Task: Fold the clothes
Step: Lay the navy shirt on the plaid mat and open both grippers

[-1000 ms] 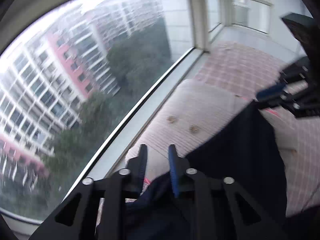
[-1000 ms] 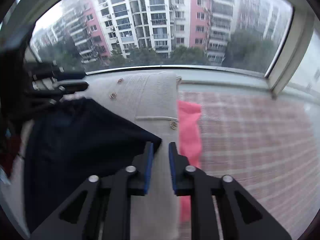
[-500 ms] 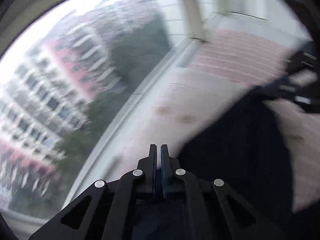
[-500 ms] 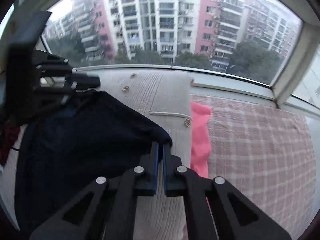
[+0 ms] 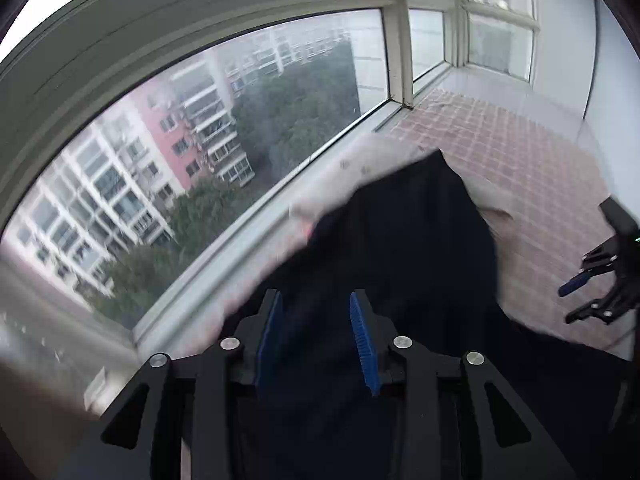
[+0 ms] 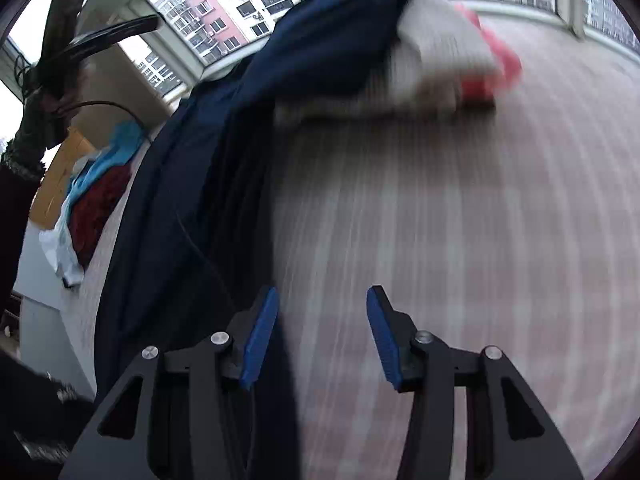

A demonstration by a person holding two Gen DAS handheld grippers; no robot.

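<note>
Both jaws are opening, gripping nothing; left gripper and right gripper over navy garment.

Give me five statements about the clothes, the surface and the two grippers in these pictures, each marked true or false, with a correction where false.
1. The dark navy garment lies partly over a beige garment. True.
2. A pink garment shows beside the beige one. True.
3. The right gripper is clamped on the navy garment. False: its jaws are opening, and only the checked cloth shows between them.
4. The surface under the clothes is bare wood. False: it is covered with a pale checked cloth.
5. The left gripper is over the pink garment. False: it is over the navy garment, jaws opening, pads apart.
</note>
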